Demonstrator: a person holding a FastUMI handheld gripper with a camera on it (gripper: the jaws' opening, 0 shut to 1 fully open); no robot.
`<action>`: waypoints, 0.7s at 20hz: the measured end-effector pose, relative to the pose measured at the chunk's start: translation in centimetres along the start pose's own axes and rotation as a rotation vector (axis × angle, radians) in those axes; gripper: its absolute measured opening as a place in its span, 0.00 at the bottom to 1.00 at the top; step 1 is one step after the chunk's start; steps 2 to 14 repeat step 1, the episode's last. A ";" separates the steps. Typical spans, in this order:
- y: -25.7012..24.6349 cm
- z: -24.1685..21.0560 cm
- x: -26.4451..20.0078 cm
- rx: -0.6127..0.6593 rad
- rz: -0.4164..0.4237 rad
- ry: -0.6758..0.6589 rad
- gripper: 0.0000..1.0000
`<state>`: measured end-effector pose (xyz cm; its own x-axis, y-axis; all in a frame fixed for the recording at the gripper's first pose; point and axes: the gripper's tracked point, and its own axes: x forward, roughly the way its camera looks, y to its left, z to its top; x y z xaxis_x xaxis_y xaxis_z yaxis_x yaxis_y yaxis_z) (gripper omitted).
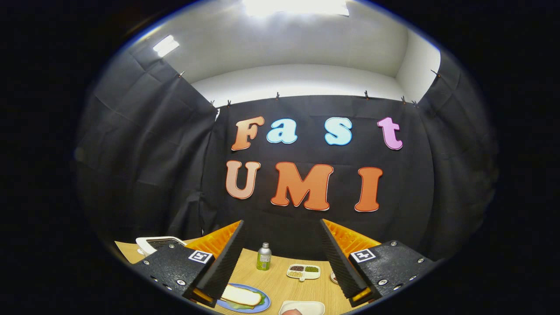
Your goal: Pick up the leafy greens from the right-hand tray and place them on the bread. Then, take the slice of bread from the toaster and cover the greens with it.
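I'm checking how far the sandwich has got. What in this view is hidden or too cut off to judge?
- Toaster: mostly behind the left finger of the open tongs, so whether a slice is inside can't be told.
- Blue plate: bread on greens, partly cut off by the finger.
- White tray: cut off below; its contents are unclear.
- Divided dish: fillings too small to name.

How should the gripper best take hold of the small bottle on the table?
Grip the bottle around its straight round body, below the narrower neck, coming level from the near side: it stands upright, with free table around it. The gripper is open, holding nothing.
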<state>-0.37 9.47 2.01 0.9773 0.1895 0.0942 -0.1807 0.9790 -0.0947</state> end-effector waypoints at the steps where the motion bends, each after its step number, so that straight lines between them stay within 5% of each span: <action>1: 0.1 0.0 0.0 -0.003 0.000 -0.004 0.99; 14: 0.1 0.0 0.0 -0.003 0.000 -0.004 0.99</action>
